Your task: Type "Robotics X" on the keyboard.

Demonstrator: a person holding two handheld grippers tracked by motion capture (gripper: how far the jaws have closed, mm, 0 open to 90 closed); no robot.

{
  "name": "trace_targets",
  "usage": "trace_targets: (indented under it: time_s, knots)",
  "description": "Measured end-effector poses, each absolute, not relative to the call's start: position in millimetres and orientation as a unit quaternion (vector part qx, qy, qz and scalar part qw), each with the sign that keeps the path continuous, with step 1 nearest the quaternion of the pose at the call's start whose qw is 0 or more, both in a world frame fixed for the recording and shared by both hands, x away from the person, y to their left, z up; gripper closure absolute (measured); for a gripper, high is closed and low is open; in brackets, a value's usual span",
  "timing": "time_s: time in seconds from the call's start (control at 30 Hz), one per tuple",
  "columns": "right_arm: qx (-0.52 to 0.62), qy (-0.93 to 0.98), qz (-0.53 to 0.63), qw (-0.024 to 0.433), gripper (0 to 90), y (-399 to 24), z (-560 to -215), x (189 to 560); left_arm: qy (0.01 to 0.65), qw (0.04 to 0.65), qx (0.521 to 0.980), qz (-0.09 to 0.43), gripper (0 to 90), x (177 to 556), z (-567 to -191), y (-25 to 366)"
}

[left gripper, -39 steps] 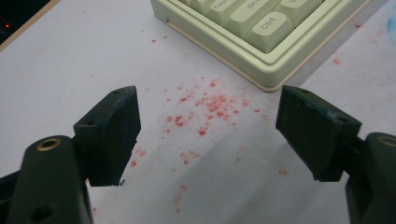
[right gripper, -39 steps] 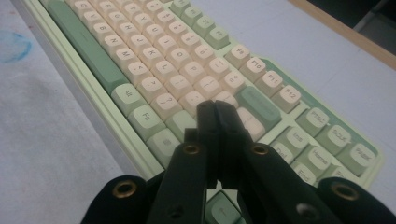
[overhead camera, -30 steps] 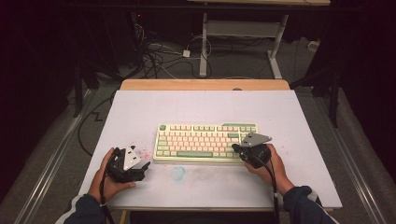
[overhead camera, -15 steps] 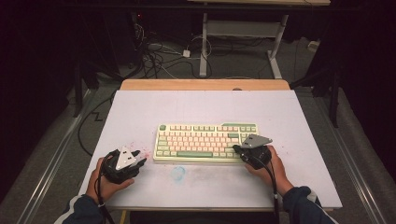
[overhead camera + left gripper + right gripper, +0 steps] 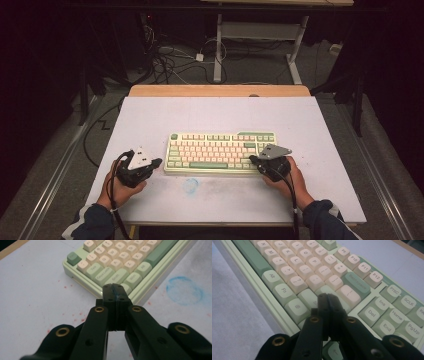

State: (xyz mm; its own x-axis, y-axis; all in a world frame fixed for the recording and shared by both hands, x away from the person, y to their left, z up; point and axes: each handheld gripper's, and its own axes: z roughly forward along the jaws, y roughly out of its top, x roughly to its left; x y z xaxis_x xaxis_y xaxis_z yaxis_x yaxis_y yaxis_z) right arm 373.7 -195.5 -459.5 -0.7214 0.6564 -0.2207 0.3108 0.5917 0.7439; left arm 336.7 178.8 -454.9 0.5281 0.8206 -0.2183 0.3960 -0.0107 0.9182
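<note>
We list, nearest first: left tool [image 5: 156, 162], just closed with nothing between its pads, tip just off the keyboard's [image 5: 220, 152] near-left corner by the Ctrl key. Right tool [image 5: 253, 159], pressed shut and empty, above the keys at the right end. The keyboard lies mid-surface [image 5: 150, 115] between both tools.

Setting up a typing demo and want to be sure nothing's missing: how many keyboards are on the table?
1. A pale green keyboard with cream keys lies near the middle of the white table, between the left gripper and the right gripper.
</note>
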Motion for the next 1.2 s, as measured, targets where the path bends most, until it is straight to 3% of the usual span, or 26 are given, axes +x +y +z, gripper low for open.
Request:
trace_targets:
  time_s: [0.27, 0.63, 1.2]
  knots:
    - [0.282, 0.857, 0.353, 0.248, 90.0, -195, -460, 373, 0.424, 0.543, 0.701, 0.185, 87.3, 364, -437, 137]
    - [0.281, 0.857, 0.353, 0.250, 90.0, -195, -460, 373, 0.407, 0.513, 0.734, 0.179, 87.3, 390, -442, 92]
    - [0.280, 0.857, 0.352, 0.251, 90.0, -195, -460, 373, 0.410, 0.486, 0.752, 0.174, 87.3, 408, -461, 64]
